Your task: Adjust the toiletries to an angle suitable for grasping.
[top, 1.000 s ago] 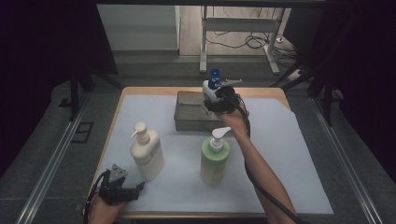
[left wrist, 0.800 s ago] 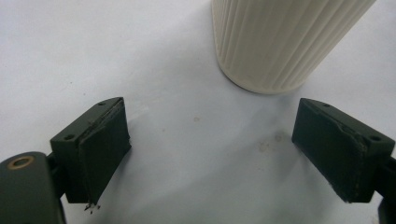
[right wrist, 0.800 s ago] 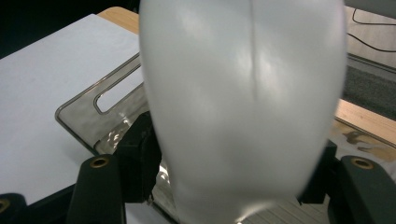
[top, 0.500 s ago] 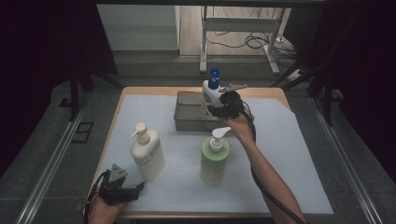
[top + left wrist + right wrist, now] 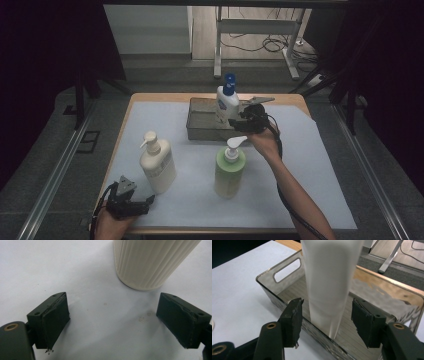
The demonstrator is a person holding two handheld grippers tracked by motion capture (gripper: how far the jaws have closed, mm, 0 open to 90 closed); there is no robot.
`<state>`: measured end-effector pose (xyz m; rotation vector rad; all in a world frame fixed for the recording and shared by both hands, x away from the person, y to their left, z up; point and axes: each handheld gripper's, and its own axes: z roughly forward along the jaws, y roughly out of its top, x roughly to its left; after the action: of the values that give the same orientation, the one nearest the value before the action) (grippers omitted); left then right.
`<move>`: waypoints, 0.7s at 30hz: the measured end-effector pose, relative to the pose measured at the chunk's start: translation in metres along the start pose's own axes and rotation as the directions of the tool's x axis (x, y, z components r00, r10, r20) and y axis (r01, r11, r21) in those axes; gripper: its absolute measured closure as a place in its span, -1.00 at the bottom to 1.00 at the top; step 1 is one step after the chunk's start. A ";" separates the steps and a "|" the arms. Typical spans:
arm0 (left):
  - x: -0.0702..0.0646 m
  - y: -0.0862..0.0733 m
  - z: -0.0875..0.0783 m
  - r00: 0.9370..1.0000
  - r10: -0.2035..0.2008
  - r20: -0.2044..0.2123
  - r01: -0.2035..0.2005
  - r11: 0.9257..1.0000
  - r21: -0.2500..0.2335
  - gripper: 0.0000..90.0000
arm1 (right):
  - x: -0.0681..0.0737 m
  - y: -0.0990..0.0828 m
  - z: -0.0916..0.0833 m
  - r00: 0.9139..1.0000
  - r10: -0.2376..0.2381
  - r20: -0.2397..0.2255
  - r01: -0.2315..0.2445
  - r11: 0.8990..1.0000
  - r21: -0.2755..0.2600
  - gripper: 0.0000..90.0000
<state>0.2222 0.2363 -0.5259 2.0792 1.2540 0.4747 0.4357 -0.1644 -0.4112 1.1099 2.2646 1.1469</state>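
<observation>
A white bottle with a blue cap (image 5: pixel 227 104) stands upright in the metal tray (image 5: pixel 200 131) at the back of the table. My right gripper (image 5: pixel 239 121) reaches in from the bottle's right. In the right gripper view the white bottle (image 5: pixel 328 285) rises between the two jaws of the right gripper (image 5: pixel 326 315), with a thin gap at each pad. The jaws have just been closing but do not press on it. My left gripper (image 5: pixel 145 202) rests open at the near left. Its jaws (image 5: pixel 113 315) face the base of a cream pump bottle (image 5: pixel 147 262).
The cream pump bottle (image 5: pixel 156 165) stands at the near left on the white sheet, and a green pump bottle (image 5: pixel 229 170) stands near the middle, just in front of my right hand. The tray (image 5: pixel 282 272) has a cut-out handle in its end wall.
My right gripper has shifted slightly right and nearer beside the white bottle. The left gripper and the other bottles have stayed put.
</observation>
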 end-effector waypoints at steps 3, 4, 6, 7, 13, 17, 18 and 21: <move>0.000 0.000 0.000 1.000 0.000 0.000 0.000 1.000 -0.001 -0.76 | -0.004 -0.005 -0.002 1.000 0.015 -0.003 -0.015 1.000 0.005 -0.04; 0.000 0.000 0.000 1.000 0.000 0.000 0.000 1.000 -0.001 -0.76 | -0.005 -0.006 -0.003 1.000 0.020 -0.001 -0.020 1.000 0.007 -0.03; 0.000 0.000 0.000 1.000 0.000 0.000 0.000 1.000 -0.002 -0.76 | -0.009 -0.009 -0.004 1.000 0.028 0.001 -0.028 1.000 0.013 0.01; 0.000 0.000 0.000 1.000 0.000 -0.001 0.000 1.000 -0.003 -0.76 | -0.010 -0.010 -0.004 1.000 0.030 0.002 -0.030 0.999 0.015 0.01; 0.000 -0.001 0.000 1.000 0.000 0.000 0.000 1.000 -0.004 -0.76 | -0.017 -0.016 -0.005 0.999 0.037 0.008 -0.037 0.999 0.022 0.12; 0.000 -0.001 0.000 1.000 0.000 0.000 0.000 1.000 -0.006 -0.76 | -0.020 -0.018 -0.002 0.999 0.043 0.022 -0.043 0.999 0.025 0.17; 0.000 -0.001 0.000 1.000 0.000 0.000 0.000 1.000 -0.006 -0.76 | -0.020 -0.019 -0.001 0.999 0.041 0.031 -0.042 0.999 0.026 0.19; 0.000 -0.001 0.000 1.000 0.000 -0.001 0.000 1.000 -0.006 -0.76 | -0.023 -0.021 0.002 0.998 0.038 0.059 -0.040 0.999 0.036 0.22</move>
<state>0.2216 0.2365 -0.5265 2.0742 1.2513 0.4787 0.4412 -0.1886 -0.4294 1.1915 2.2370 1.0774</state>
